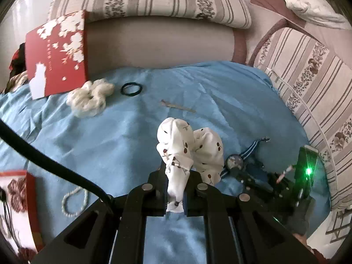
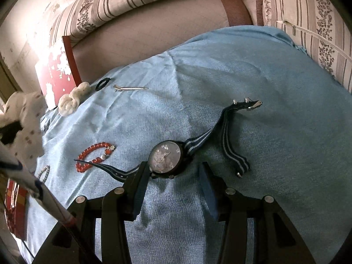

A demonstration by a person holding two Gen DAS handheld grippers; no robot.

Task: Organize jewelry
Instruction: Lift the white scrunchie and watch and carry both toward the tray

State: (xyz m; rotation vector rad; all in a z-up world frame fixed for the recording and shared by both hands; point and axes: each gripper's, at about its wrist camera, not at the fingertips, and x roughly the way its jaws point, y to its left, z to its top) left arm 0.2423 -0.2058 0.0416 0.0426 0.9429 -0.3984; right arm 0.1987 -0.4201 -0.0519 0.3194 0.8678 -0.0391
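My left gripper is shut on a white cherry-print scrunchie and holds it above the blue cloth; the scrunchie also shows at the left edge of the right wrist view. My right gripper is open, its fingers on either side of a dark watch with a blue striped strap lying on the cloth. The watch also shows in the left wrist view. A red bead bracelet, a pearl bracelet, a cream scrunchie, a black hair tie and a metal hair clip lie on the cloth.
A red floral box lid leans against the sofa back at the far left. A red box sits at the near left. Striped floral cushions border the blue cloth at the back and right.
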